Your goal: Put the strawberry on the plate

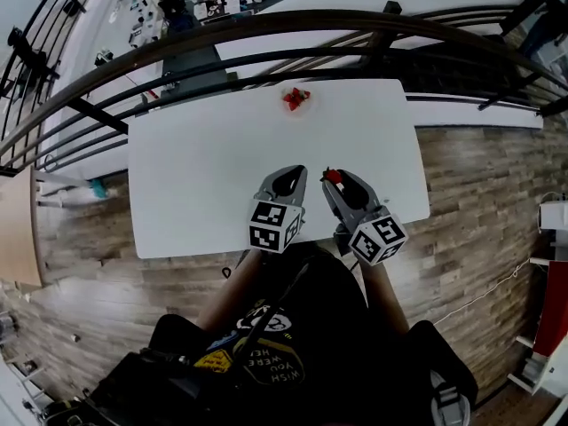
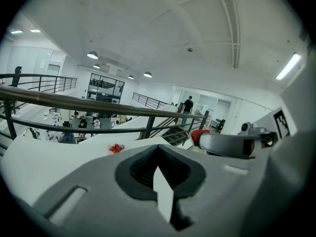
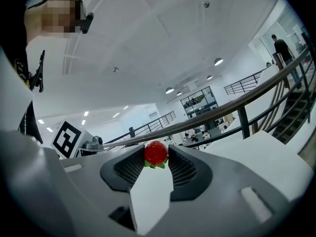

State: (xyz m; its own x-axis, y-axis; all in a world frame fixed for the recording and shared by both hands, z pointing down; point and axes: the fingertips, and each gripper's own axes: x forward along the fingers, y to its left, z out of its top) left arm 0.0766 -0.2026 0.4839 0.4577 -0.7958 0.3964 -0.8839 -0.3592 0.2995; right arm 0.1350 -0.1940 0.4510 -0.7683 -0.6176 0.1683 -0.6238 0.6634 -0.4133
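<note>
My right gripper point(image 1: 335, 177), over the near edge of the table point(image 1: 195, 185), pinches the strawberry point(image 3: 156, 153) between its jaw tips. My left gripper point(image 2: 157, 152), just beside it, is closed and empty. I can make out no plate. A red item point(image 1: 296, 98) lies straight ahead at the far edge.

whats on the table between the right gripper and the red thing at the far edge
Nothing. In the head view, the white table is bare between the right gripper, shut on the strawberry, and the red thing.
</note>
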